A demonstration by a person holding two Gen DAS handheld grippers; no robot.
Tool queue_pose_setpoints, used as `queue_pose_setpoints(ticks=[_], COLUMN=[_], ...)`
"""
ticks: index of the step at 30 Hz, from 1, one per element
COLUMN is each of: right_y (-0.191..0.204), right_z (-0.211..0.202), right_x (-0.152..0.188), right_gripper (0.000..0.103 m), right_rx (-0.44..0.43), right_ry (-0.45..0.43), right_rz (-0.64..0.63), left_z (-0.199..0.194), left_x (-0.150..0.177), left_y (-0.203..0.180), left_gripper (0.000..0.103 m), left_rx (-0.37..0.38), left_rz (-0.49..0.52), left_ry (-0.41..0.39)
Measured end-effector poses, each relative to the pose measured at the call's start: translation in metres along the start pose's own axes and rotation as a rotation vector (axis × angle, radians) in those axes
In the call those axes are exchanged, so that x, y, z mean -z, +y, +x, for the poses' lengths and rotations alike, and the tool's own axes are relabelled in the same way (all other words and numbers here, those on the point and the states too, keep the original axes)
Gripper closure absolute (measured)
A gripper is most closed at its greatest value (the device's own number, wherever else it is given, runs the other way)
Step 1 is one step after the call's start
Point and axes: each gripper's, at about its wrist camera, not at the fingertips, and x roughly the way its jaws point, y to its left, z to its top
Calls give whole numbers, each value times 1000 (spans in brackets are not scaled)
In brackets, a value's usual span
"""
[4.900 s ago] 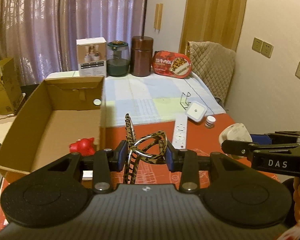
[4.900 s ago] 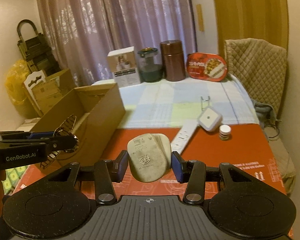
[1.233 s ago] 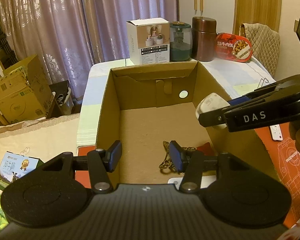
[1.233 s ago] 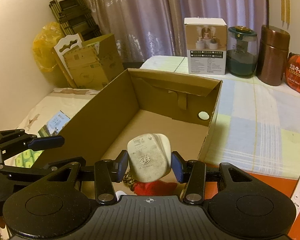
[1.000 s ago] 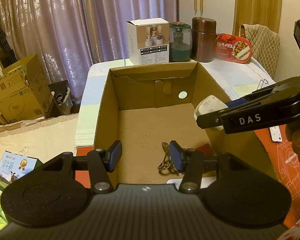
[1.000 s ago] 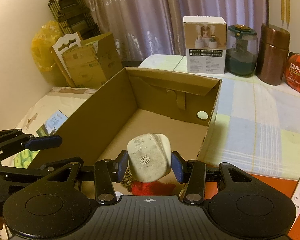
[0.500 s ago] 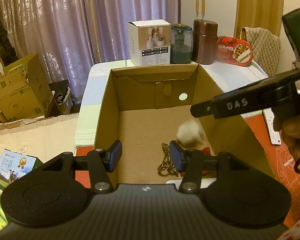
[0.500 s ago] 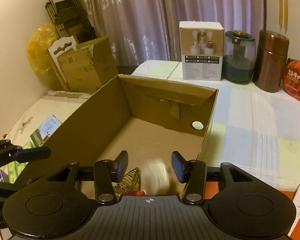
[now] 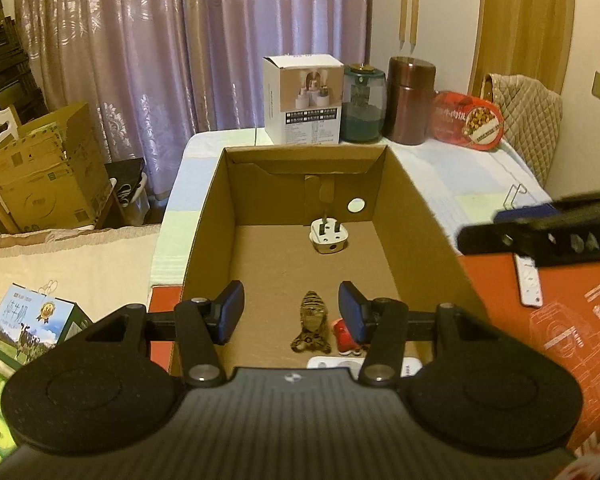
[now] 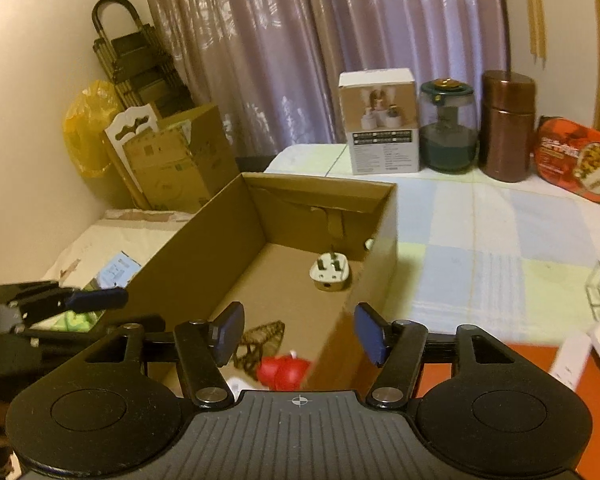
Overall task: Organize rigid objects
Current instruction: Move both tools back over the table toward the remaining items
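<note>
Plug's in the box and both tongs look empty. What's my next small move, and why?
Probably swing the right tongs, whose jaws have just been opening with nothing between them, toward the white remote on the red mat. The plug already lies in the cardboard box.

Mauve patterned curtains [image 9: 172,52] hang along the far wall under warm, dim light. A wooden door [image 9: 524,20] stands at the right beside a cream wall [image 9: 592,32]. A quilted chair back [image 9: 528,116] sits at the table's [image 10: 500,232] far corner.

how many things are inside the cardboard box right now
4 visible: a white plug near the far wall, a leopard-print clip and a red toy at the near end, and a white item at the bottom edge, half hidden. More may be hidden.
</note>
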Motion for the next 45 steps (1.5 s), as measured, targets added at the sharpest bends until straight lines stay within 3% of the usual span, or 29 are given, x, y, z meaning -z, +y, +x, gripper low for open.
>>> queue_pose_setpoints(ticks=[11, 24, 31, 45], right_y=[-10, -49, -98, -162], right_z=[-83, -165, -206, -258], right_x=[24, 64, 102, 130], right_gripper=[41, 31, 21, 20], right_rx=[48, 136, 241, 363], right_ry=[-57, -118, -123, -156], right_rz=[2, 50, 148, 244], left_z=[-54, -98, -96, -64], left_x=[1, 5, 7, 8], left_y=[-45, -102, -144, -226], left_gripper=[52, 23, 15, 14], left_rx=[30, 108, 164, 244], left_rz=[-20, -40, -27, 49], left_ry=[-39, -101, -100, -67])
